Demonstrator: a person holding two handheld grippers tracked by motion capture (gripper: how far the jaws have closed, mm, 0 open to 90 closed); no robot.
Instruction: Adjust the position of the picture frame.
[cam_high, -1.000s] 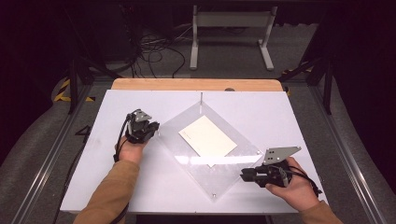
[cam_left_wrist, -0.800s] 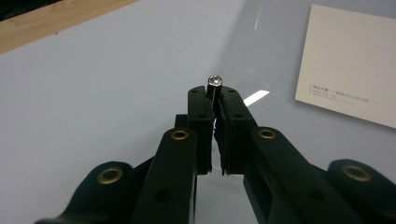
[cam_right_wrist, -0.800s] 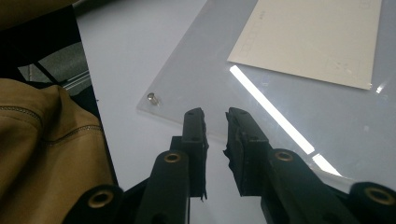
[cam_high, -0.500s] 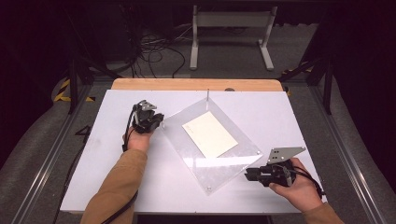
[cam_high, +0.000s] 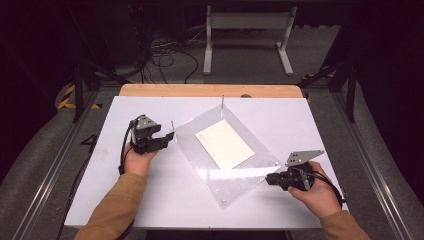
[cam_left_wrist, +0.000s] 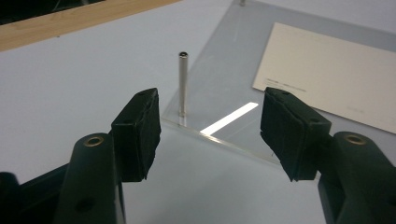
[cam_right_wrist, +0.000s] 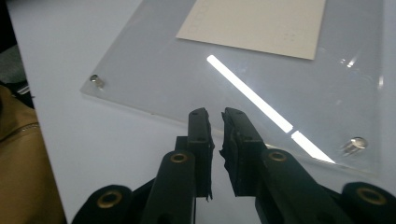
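Note:
A clear acrylic plate (cam_high: 197, 131) lies slanted on the white table (cam_high: 150, 200), with a cream card (cam_high: 224, 144) at its middle. Thin metal pins stand at its corners. My left gripper (cam_high: 167, 140) is open just short of the left corner pin (cam_high: 172, 125). Its jaws have just been opening, and the pin (cam_left_wrist: 182, 84) stands free a little beyond the gap between them (cam_left_wrist: 211, 100). My right gripper (cam_high: 268, 179) points at the plate's near right edge. Its jaws (cam_right_wrist: 217, 114) have just been closing to a thin slit with nothing between them, tips over the plate's edge (cam_right_wrist: 154, 111).
A wooden strip (cam_high: 210, 90) runs along the table's far edge. Beyond it are a white metal stand (cam_high: 247, 30) and cables (cam_high: 170, 55) on the floor. Low studs (cam_right_wrist: 97, 80) sit in the plate's near corners. Bare table lies to the left and along the front.
The left jaws were shut at the corner pin and now stand wide open, drawn back from it. The plate has turned a little. The right hand has barely moved.

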